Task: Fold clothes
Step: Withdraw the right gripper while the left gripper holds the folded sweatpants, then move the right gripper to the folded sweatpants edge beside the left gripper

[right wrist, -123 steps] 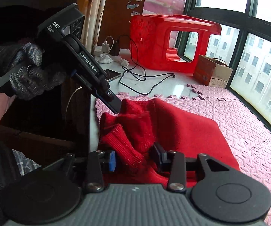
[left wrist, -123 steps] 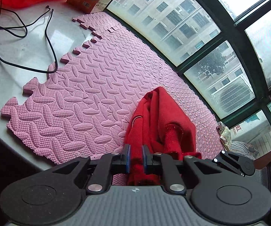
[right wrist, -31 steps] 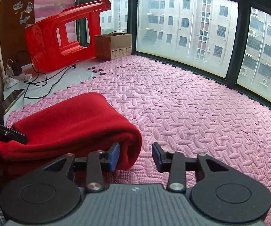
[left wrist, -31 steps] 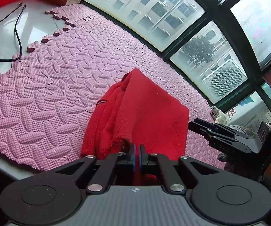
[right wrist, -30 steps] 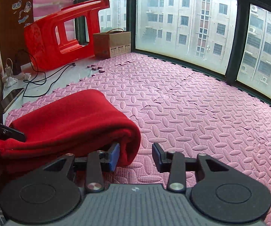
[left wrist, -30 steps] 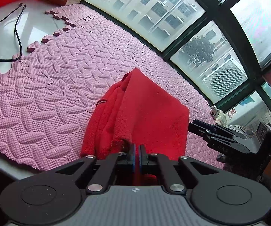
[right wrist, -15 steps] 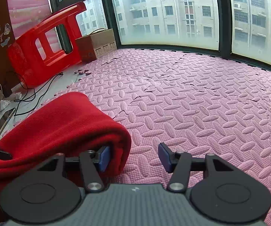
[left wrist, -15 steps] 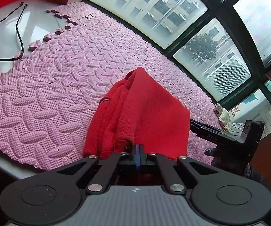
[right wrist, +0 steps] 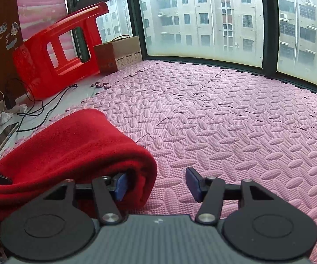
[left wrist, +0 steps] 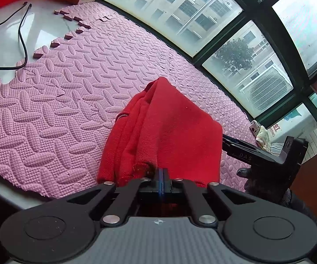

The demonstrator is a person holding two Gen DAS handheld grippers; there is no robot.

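The pink interlocking foam mat lies bare across its far and right stretches up to the dark-framed window wall, so a gripper could pass freely there. At the near left, the folded red knit garment is heaped on the mat, blocking that corner. Far left, off the mat, a tipped red plastic stool, a brown cardboard box and loose black cables crowd the white ledge.

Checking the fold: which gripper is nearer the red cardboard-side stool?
Left. The left gripper holds the red garment at its end towards the stool; the right gripper is at the far end.
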